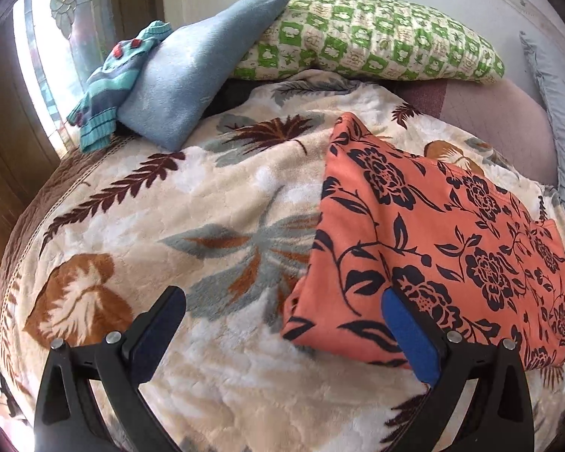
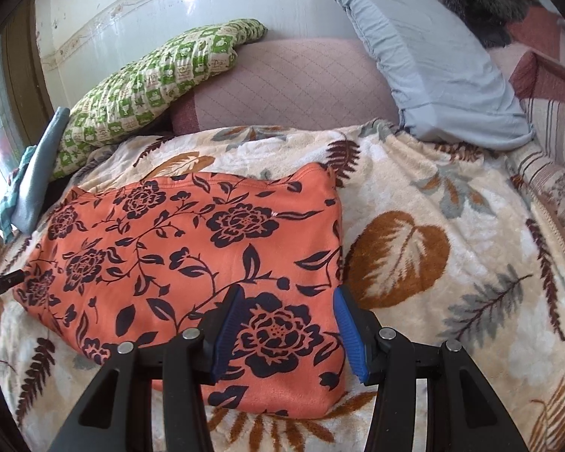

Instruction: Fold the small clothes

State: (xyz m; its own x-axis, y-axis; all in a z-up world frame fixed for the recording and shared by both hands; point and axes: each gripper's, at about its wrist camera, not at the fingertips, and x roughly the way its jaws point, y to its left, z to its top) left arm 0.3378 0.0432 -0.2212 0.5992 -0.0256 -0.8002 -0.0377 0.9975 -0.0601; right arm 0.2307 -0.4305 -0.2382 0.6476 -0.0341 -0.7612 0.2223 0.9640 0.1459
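Observation:
A folded orange garment with a dark flower print (image 1: 433,233) (image 2: 192,248) lies flat on the leaf-patterned blanket (image 1: 192,233) (image 2: 452,226). My left gripper (image 1: 282,301) stands wide open at the garment's near left corner. Its right finger (image 1: 406,324) is over the cloth and its left finger (image 1: 162,320) is over bare blanket; neither pad presses on anything. My right gripper (image 2: 288,301) is half open above the garment's near right part, with flat cloth showing between its blue pads (image 2: 229,320), not pinched. A black tip of the left gripper (image 2: 3,282) shows at the garment's far left edge.
At the back left lie a folded light-blue cloth (image 1: 192,75) (image 2: 37,177) and a small teal striped sweater (image 1: 113,86). A green checked pillow (image 1: 376,37) (image 2: 143,86), a pink quilted cushion (image 2: 290,79) and a pale blue pillow (image 2: 433,60) line the wall.

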